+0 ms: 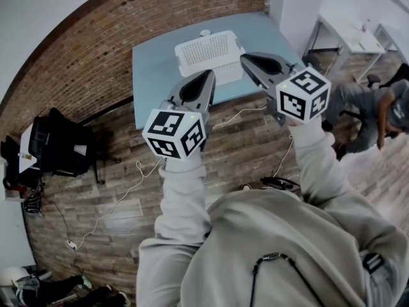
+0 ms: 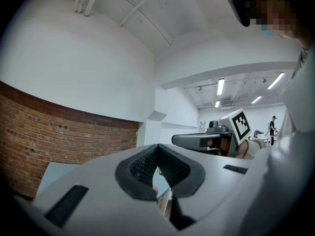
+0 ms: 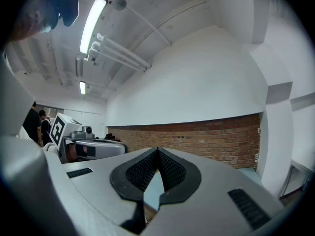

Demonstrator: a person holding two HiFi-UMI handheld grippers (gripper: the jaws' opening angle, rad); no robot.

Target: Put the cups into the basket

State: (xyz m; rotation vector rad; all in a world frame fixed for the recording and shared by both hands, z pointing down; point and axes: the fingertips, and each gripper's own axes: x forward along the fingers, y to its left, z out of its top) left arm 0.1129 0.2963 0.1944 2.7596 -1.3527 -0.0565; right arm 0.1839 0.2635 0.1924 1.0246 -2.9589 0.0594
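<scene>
Finding: no cup shows in any view. A small white item (image 1: 204, 32) sits at the far edge of the surface (image 1: 153, 75), just behind the basket. It is too small to name, so where the cups are cannot be told from here.

Basket (image 1: 192, 48): white, slotted, standing on the pale blue surface at upper centre of the head view. Its long axis runs left to right across the frame, tilted slightly. What shows of its inside looks bare.

Left gripper (image 1: 208, 77): held level, tip just below the basket's near edge. Its own view shows the pads meeting at the tip with nothing between them – closed and empty.

Right gripper (image 1: 243, 57): held level, tip just beside the basket's right near corner. Its pads also meet with nothing between them – closed and empty.

Judgement: the basket lies straight ahead, between the two tips, with the right gripper slightly nearer. Both must open before any pick, and the cups must be found first.
</scene>
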